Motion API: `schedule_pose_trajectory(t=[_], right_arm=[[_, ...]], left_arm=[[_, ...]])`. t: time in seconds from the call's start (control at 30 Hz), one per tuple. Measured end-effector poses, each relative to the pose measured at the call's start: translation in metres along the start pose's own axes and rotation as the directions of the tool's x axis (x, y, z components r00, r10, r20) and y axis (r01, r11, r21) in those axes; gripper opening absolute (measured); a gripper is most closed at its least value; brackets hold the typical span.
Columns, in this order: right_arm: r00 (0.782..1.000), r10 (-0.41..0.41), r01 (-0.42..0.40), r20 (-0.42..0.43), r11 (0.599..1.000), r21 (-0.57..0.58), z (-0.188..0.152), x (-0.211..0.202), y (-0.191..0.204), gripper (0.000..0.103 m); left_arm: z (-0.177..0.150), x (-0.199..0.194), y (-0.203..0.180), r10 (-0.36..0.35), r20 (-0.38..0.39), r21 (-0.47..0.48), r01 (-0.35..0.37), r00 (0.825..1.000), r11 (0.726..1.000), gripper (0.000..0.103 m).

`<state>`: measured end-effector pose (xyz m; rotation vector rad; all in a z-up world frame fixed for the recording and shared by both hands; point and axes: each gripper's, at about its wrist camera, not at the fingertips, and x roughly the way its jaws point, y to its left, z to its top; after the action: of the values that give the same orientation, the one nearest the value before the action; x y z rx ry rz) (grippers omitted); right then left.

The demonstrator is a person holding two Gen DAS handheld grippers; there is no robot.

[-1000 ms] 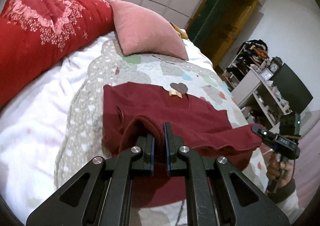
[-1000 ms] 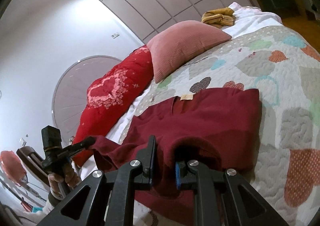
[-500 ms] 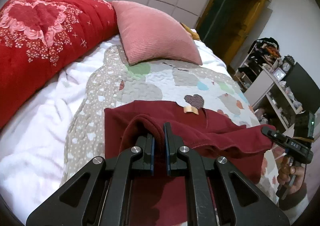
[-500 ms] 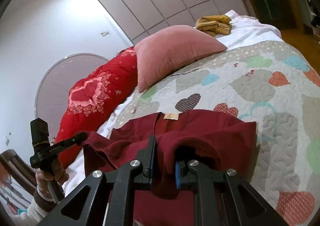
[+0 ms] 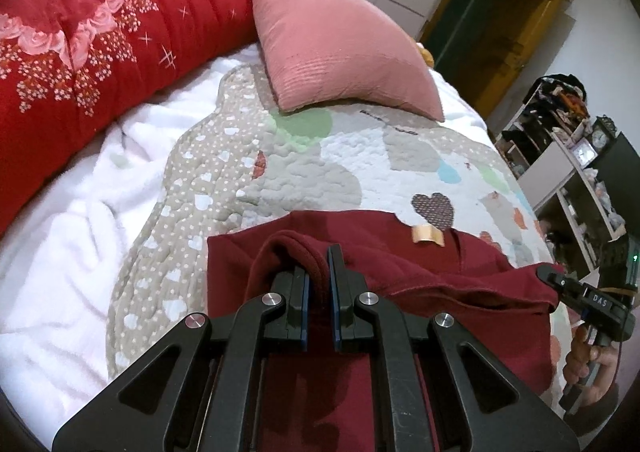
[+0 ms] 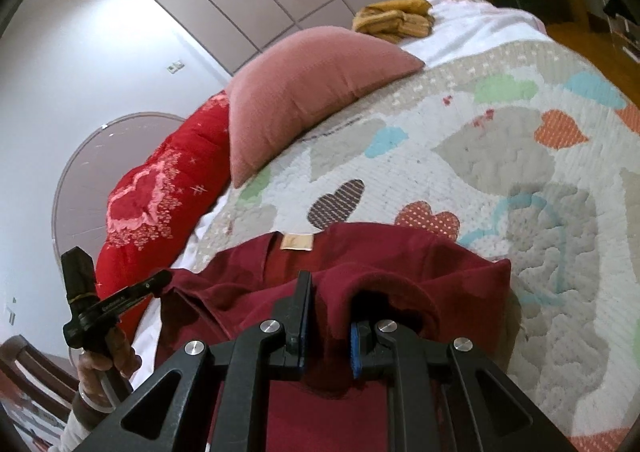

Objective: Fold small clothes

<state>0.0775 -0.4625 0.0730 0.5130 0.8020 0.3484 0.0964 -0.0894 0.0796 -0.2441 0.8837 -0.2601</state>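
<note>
A dark red sweater [image 5: 400,252] with a tan neck label [image 5: 428,235] lies on the heart-patterned quilt [image 5: 320,156]. Its near edge is lifted and doubled over toward the collar. My left gripper [image 5: 318,264] is shut on a bunched fold at that edge's left corner. At the far right, the right gripper [image 5: 548,274] pinches the other corner, a hand gripping its handle. In the right wrist view the right gripper [image 6: 330,304] is shut on a thick roll of the sweater [image 6: 400,264], and the left gripper [image 6: 162,276] holds the cloth at the left. The label [image 6: 296,242] shows just beyond.
A pink pillow [image 5: 336,48] and a red flowered duvet [image 5: 80,64] lie at the head of the bed, beside a white fleece blanket [image 5: 80,212]. A yellow cloth [image 6: 394,18] sits at the far corner. Cluttered shelves [image 5: 568,156] stand beyond the bed's right side.
Both grippers have carried the sweater's lifted edge forward toward the collar and slightly down. Less of the flat sweater shows ahead, and the pillow looks nearer.
</note>
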Motion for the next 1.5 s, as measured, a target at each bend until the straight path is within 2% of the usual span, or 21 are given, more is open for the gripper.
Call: schedule_pose_trajectory(t=[0.17,0.3,0.43,0.53,0.63,0.77,0.8,0.83,0.87,0.93,0.97,1.03,1.1,1.2,1.33,1.43,1.5], right_arm=[[0.999,0.017,-0.014,-0.033,0.997,0.078,0.005,0.019,-0.021,0.014],[0.996,0.063,-0.050,-0.060,0.979,0.196,0.010,0.029,-0.040,0.014],[0.991,0.130,-0.116,-0.023,0.943,0.313,0.013,0.031,-0.054,0.016],[0.984,0.179,-0.171,0.021,0.895,0.412,0.016,0.032,-0.065,0.020],[0.974,0.219,-0.218,0.058,0.838,0.500,0.017,0.033,-0.074,0.023],[0.973,0.221,-0.225,0.070,0.825,0.518,0.017,0.023,-0.075,0.029],[0.972,0.221,-0.228,0.077,0.822,0.521,0.016,0.018,-0.074,0.036],[0.973,0.210,-0.229,0.095,0.821,0.524,0.016,0.012,-0.075,0.049],[0.975,0.184,-0.221,0.122,0.820,0.528,0.017,0.002,-0.078,0.051],[0.976,0.151,-0.212,0.158,0.820,0.532,0.019,-0.014,-0.080,0.052],[0.975,0.148,-0.213,0.165,0.833,0.510,0.021,-0.021,-0.077,0.052],[0.984,0.112,-0.160,0.136,0.890,0.426,0.026,-0.027,-0.061,0.052],[0.996,0.034,-0.056,0.082,0.959,0.278,0.031,-0.024,-0.031,0.052],[0.999,-0.031,0.028,0.023,0.995,0.098,0.030,-0.004,0.004,0.047],[0.992,-0.127,0.126,-0.025,0.990,-0.056,0.024,0.030,0.026,0.040],[0.965,-0.261,0.259,-0.008,0.961,-0.094,0.028,0.052,0.020,0.039],[0.947,-0.321,0.320,0.002,0.944,-0.077,0.034,0.063,0.005,0.039]], left_arm=[[0.004,0.016,0.003,0.000,-0.018,-0.001,0.000,1.000,1.000,0.007],[0.010,0.028,0.007,-0.028,-0.036,-0.026,0.027,0.999,0.999,0.008],[0.014,0.037,0.007,-0.024,-0.057,-0.030,0.023,0.998,0.999,0.011],[0.017,0.042,0.008,-0.006,-0.071,-0.031,0.004,0.997,1.000,0.011],[0.018,0.041,0.013,-0.028,-0.074,-0.060,0.024,0.997,0.998,0.012],[0.020,0.033,0.016,-0.058,-0.075,-0.074,0.053,0.995,0.996,0.023],[0.021,0.032,0.015,-0.060,-0.069,-0.073,0.055,0.996,0.996,0.028],[0.022,0.029,0.015,-0.068,-0.061,-0.073,0.063,0.996,0.995,0.033],[0.024,0.026,0.014,-0.080,-0.054,-0.076,0.076,0.995,0.994,0.037],[0.025,0.021,0.011,-0.077,-0.037,-0.077,0.074,0.996,0.994,0.059],[0.025,0.016,0.010,-0.053,-0.008,-0.073,0.053,0.999,0.996,0.063],[0.026,0.010,0.008,-0.053,0.027,-0.067,0.055,0.998,0.996,0.067],[0.028,0.011,0.008,-0.058,0.020,-0.070,0.059,0.998,0.996,0.067],[0.027,0.023,0.008,-0.031,-0.017,-0.072,0.030,0.999,0.997,0.067],[0.024,0.047,0.013,0.037,-0.079,-0.085,-0.044,0.996,0.995,0.067],[0.024,0.065,0.026,0.077,-0.115,-0.134,-0.092,0.990,0.987,0.067],[0.024,0.076,0.034,0.109,-0.130,-0.163,-0.129,0.986,0.978,0.067]])
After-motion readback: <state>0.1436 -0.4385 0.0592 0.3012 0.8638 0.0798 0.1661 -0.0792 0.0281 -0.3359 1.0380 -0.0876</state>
